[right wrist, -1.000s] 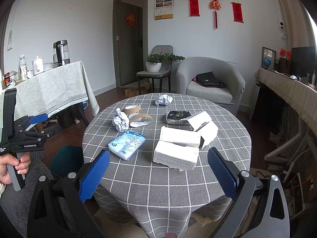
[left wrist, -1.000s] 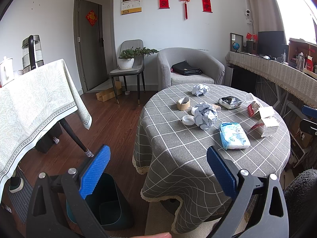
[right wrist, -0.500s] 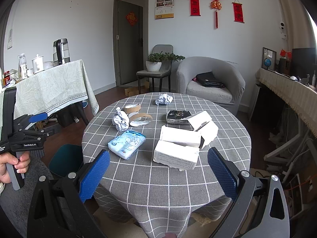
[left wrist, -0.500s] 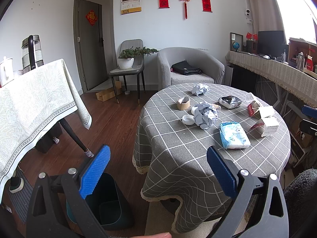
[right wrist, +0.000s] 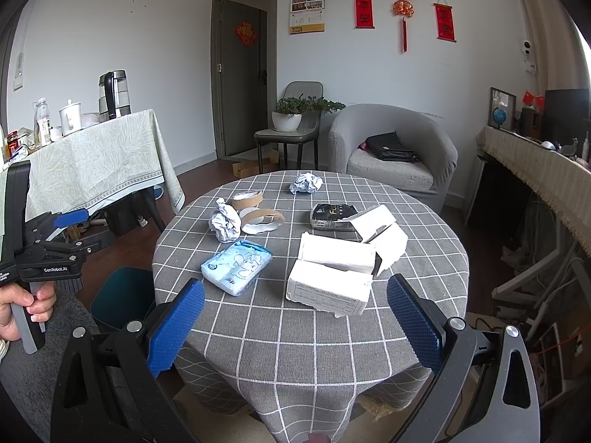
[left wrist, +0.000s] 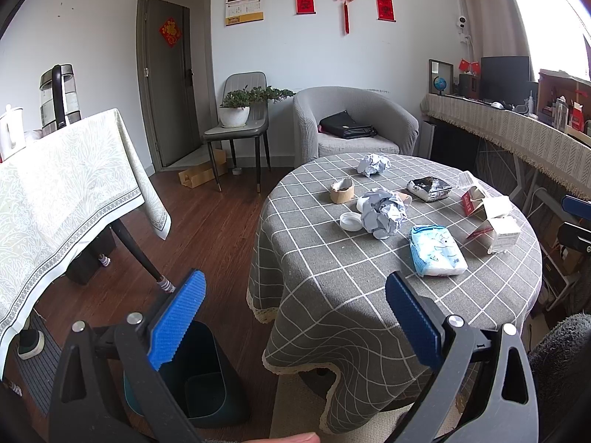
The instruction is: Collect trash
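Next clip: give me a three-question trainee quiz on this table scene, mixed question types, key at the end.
1. True or false: the right gripper is shut on the white carton.
2. On the round table, which lies nearest the right gripper? A) far crumpled paper B) white carton C) black packet
3. Fill in: the dark bin stands on the ____, beside the table, below the left gripper.

Key: 1 false, both grippers are open and empty; 2 B; 3 floor.

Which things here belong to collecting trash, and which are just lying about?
Job: crumpled paper, far paper ball, tissue pack, white boxes, tape rolls, dark bin.

Lying about: kettle, potted plant, black bag.
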Demonstrator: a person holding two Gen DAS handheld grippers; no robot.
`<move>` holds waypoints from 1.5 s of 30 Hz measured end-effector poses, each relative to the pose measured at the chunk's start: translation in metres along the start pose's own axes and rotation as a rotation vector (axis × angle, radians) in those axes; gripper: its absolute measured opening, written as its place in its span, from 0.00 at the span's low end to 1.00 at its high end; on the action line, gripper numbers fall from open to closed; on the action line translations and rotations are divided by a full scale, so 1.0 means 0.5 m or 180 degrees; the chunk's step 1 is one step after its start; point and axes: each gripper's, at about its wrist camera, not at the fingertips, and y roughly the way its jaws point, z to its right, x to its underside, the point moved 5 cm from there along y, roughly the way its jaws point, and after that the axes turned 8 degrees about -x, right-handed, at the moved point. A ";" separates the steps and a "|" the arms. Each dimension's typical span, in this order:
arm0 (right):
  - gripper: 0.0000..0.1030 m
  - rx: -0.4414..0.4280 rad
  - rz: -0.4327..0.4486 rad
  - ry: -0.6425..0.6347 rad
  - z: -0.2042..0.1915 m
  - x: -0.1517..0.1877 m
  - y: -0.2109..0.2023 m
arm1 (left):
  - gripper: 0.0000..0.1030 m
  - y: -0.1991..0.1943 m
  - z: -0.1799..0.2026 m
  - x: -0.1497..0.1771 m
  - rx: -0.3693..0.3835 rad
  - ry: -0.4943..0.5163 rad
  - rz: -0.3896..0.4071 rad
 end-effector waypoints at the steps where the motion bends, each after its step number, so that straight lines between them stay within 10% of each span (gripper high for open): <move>1: 0.97 0.0000 -0.0001 0.0001 0.000 0.000 0.000 | 0.97 0.000 0.000 0.000 0.0000 -0.0001 -0.0001; 20: 0.97 0.0324 -0.0085 0.0087 0.011 -0.017 0.024 | 0.96 -0.006 0.043 -0.012 0.0189 0.0122 -0.0010; 45: 0.97 0.0252 -0.0902 0.0733 0.114 -0.009 0.204 | 0.96 0.109 0.234 -0.001 0.0839 0.0241 -0.0532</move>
